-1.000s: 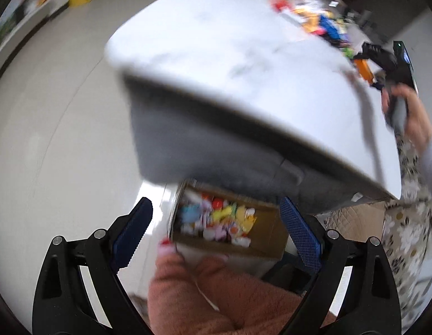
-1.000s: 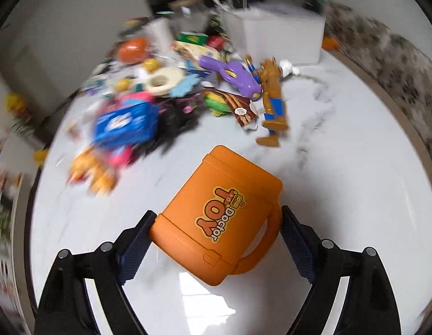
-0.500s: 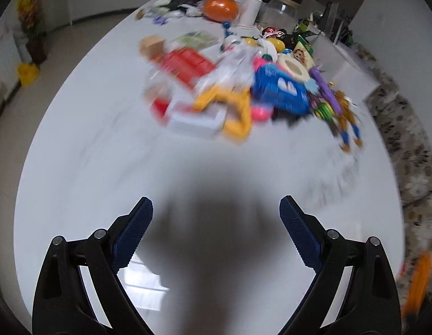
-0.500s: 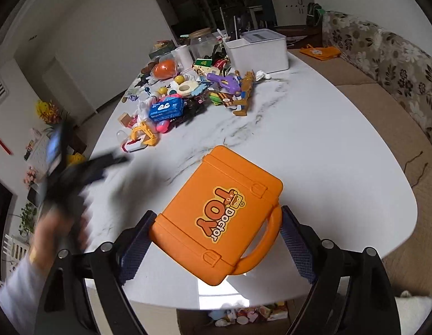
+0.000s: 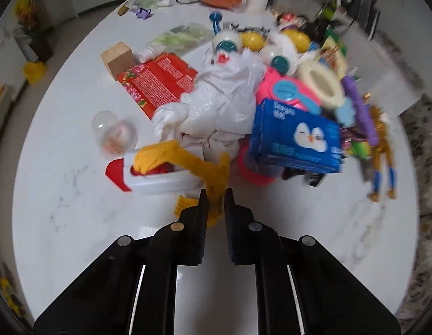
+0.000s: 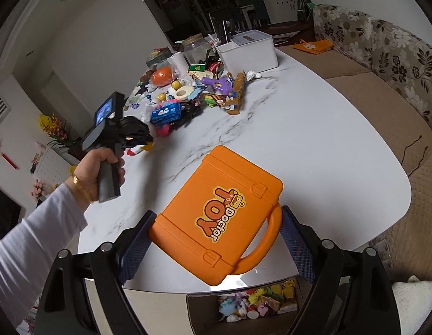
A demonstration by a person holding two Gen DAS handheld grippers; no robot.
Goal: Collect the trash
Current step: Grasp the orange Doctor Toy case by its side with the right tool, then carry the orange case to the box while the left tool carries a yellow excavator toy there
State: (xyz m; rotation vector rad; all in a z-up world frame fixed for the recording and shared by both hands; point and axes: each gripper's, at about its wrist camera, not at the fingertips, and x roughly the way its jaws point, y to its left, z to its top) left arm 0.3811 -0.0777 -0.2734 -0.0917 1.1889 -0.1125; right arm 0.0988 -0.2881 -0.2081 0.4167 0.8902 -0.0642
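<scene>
My left gripper (image 5: pixel 216 195) is shut on a yellow banana peel (image 5: pixel 188 159) at the near edge of a clutter pile on the white marble table (image 5: pixel 76 195). The peel drapes over a white and red tray (image 5: pixel 157 178). My right gripper (image 6: pixel 216 240) is shut on an orange "Doctor Toy" case (image 6: pixel 218 217), held above the table's near edge. In the right wrist view, the left gripper (image 6: pixel 132 134) shows by the pile, in a hand.
The pile holds a white plastic bag (image 5: pixel 224 97), a blue tissue pack (image 5: pixel 296 136), a red packet (image 5: pixel 157 81), a clear capsule (image 5: pixel 112 134) and toys. A cardboard box (image 6: pixel 249 304) of small items stands on the floor below the table. A sofa (image 6: pixel 383 83) runs along the right.
My left gripper swung up from the floor box to the table, moved up to the pile and shut on the banana peel. My right gripper lifted and pulled back with the orange case.
</scene>
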